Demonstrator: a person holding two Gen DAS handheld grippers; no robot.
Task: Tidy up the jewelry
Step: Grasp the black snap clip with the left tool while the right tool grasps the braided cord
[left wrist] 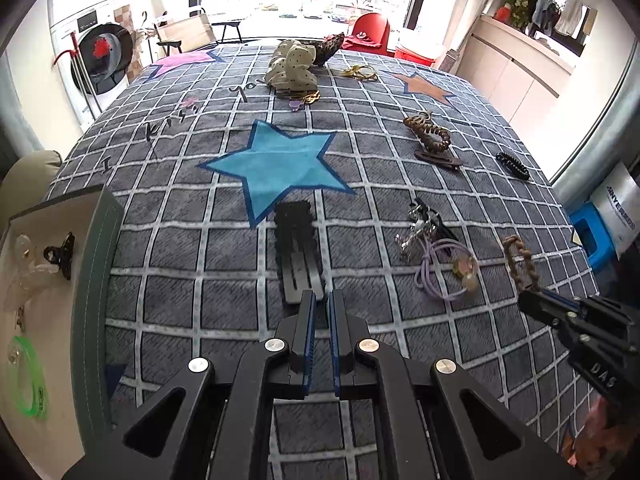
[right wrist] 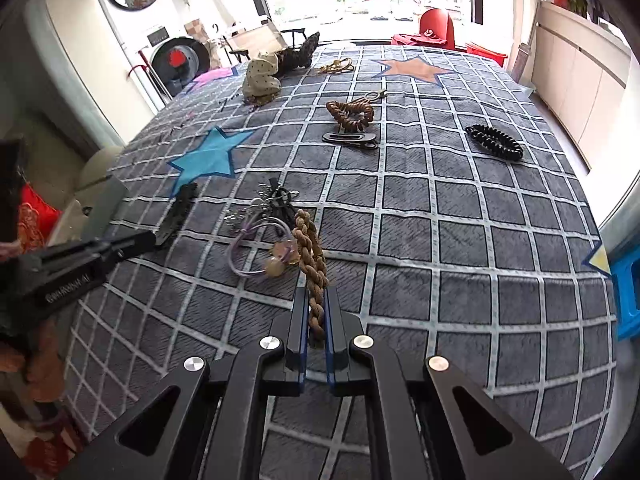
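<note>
My right gripper (right wrist: 316, 300) is shut on a brown braided hair band (right wrist: 310, 256), which stands up from its jaws; the band also shows in the left wrist view (left wrist: 520, 260). My left gripper (left wrist: 321, 300) is shut on the near end of a black hair clip (left wrist: 298, 250), which lies on the cloth. A lilac hair tie with beads (left wrist: 444, 268) and a silver claw clip (left wrist: 416, 228) lie between the grippers. An open jewelry box (left wrist: 60, 300) at the left holds a small black clip (left wrist: 60, 254) and a green ring (left wrist: 28, 380).
Farther on the grid cloth (left wrist: 360, 340): a brown coil tie on a dark clip (left wrist: 432, 140), a black coil tie (right wrist: 494, 142), a dotted cream scrunchie (left wrist: 290, 66), a gold chain (left wrist: 360, 73). A blue stool (right wrist: 628, 300) stands off the right edge.
</note>
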